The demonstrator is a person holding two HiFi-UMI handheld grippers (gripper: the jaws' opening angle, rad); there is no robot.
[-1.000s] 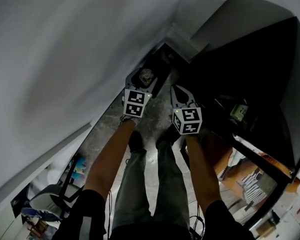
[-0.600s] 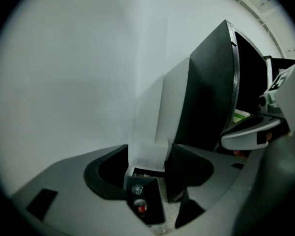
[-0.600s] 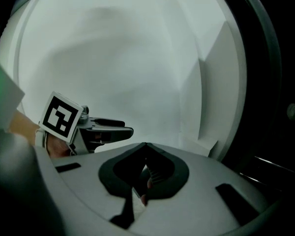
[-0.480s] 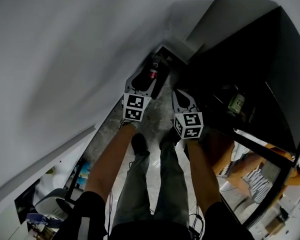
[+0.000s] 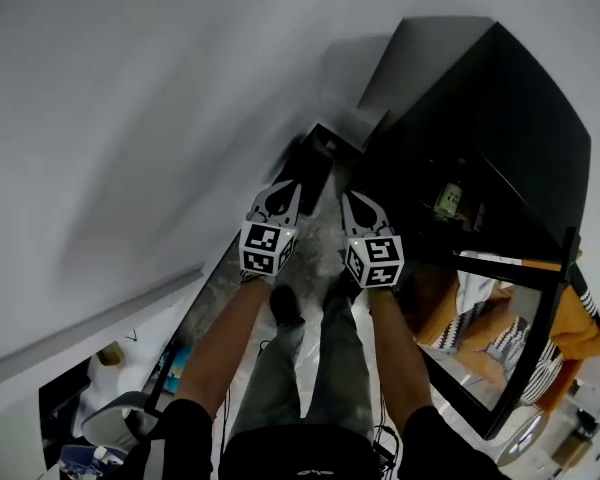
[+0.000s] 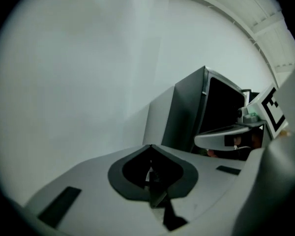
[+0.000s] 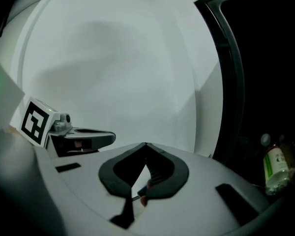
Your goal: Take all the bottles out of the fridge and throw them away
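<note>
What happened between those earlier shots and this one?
The left gripper let a bottle drop into the black bin; its jaws have just been closing, with nothing between them. Both grippers drew back from the bin. The right gripper stayed shut, and a green-labelled bottle remains in the fridge.

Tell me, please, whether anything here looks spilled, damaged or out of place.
Nothing stands out. The green-labelled bottle stands upright inside the open fridge. The left tongs have just closed on nothing, and the right tongs are shut and empty too.
</note>
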